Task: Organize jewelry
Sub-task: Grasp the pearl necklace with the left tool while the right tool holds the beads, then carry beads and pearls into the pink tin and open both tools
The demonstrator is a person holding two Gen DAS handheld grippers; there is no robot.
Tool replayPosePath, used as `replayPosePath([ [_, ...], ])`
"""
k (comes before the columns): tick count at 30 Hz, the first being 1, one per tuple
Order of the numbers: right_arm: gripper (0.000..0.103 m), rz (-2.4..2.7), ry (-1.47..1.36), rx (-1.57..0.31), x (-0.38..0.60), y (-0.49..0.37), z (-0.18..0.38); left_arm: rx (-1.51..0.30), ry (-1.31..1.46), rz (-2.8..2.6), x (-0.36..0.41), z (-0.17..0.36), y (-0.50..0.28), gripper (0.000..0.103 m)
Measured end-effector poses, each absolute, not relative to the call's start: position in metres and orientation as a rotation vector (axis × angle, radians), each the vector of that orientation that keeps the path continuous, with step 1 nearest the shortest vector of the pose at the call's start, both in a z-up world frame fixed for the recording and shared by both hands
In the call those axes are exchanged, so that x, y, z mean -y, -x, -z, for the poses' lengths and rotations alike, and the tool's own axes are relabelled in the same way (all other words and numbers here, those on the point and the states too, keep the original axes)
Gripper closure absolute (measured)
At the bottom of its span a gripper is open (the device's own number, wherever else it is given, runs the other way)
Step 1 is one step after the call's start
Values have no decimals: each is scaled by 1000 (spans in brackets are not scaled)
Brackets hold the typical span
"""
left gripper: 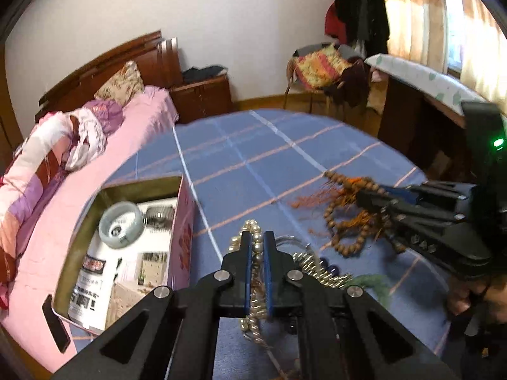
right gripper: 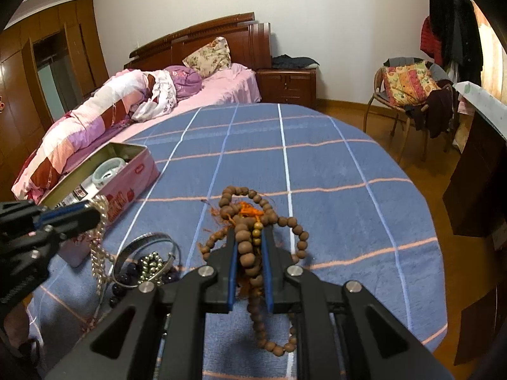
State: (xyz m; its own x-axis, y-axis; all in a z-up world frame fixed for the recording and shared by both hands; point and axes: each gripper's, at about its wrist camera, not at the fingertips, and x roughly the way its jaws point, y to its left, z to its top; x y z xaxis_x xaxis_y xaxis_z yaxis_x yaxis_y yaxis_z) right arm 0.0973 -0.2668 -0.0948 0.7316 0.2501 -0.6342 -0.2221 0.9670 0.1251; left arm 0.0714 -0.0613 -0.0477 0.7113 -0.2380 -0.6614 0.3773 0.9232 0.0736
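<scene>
My left gripper (left gripper: pixel 257 236) is shut on a pearl necklace (left gripper: pixel 256 247), whose strands hang down between the blue pads; from the right wrist view the same gripper (right gripper: pixel 95 210) holds the pearls (right gripper: pixel 99 247) lifted above the blue checked cloth (right gripper: pixel 317 164). My right gripper (right gripper: pixel 248 232) is shut on a string of brown wooden beads (right gripper: pixel 247 247) with orange tassels, seen from the left as the gripper (left gripper: pixel 364 194) among the beads (left gripper: pixel 345 221). An open pink tin (left gripper: pixel 185 234) at the left holds a pale jade bangle (left gripper: pixel 120 224) on printed paper.
Silver bangles (right gripper: pixel 149 240), dark purple beads (right gripper: pixel 126 277) and a metal bead string (right gripper: pixel 152 264) lie on the cloth between the grippers. A bed with pink bedding (right gripper: pixel 95 120) is behind the tin, a chair (right gripper: pixel 408 88) and desk (right gripper: pixel 481 101) at the right.
</scene>
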Motion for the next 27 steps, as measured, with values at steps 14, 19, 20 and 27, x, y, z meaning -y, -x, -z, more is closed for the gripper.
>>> replayPosePath([
  [14,87,-267,-47,-680,267,-95,89,-649,-156,350,44,21,-68,98],
  [19,87,-280,-55,-654,267,-91,79,-631,-115,347,30,6,-70,98],
  [20,87,-282,-56,-647,268,-90,76,-628,-105,350,27,3,-70,98],
  [27,87,-311,-55,-604,259,-85,57,-596,-87,326,3,-15,-72,98],
])
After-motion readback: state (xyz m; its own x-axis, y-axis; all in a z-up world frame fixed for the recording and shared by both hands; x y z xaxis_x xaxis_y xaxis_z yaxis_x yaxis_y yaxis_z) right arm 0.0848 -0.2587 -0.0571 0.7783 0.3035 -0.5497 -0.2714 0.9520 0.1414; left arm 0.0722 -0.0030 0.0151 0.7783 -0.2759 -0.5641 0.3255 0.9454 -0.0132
